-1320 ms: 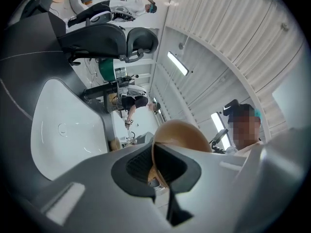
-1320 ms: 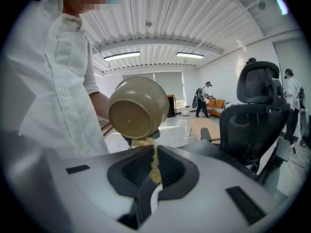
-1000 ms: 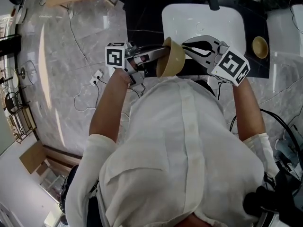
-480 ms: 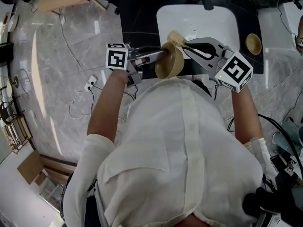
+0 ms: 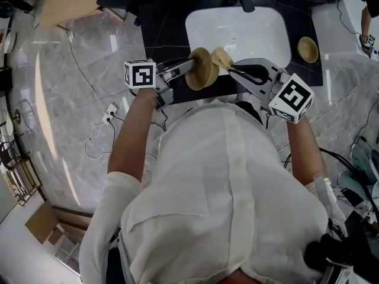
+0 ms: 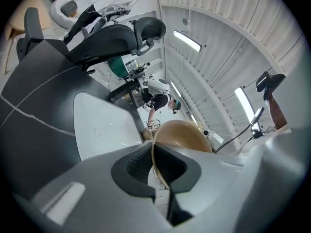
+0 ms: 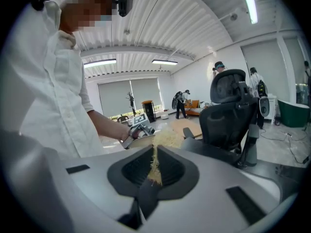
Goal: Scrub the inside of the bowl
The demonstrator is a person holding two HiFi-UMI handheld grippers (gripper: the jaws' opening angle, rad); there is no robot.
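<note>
the left gripper (image 5: pixel 186 69) is clenched on the rim of the tan bowl (image 5: pixel 202 68). in the left gripper view the thin edge of the bowl (image 6: pixel 182 135) runs straight down between the two dark pads, with a jaw on either side of the wall. the bowl is off the counter (image 5: pixel 161 22), held tipped up on its edge in the air over the counter's near edge, just in front of the white sink (image 5: pixel 249 34).

the right gripper (image 5: pixel 234 67) is shut tight on a pale, straw-coloured fibrous scrubber (image 5: pixel 221 57). in the right gripper view its strands (image 7: pixel 154 166) are pinched between the jaws and a loose tuft fans out beyond them. that tuft is pressed against the upper right side of the bowl. i can't tell whether the fibres reach the inside of it.

the two grippers point toward each other with the bowl and scrubber between them, their marker cubes at the outer ends, near the person's hands. a second small bowl (image 5: pixel 307 49) sits on the dark counter to the right of the sink, well apart from the work. a black office chair (image 6: pixel 112 38) stands beyond the counter.
</note>
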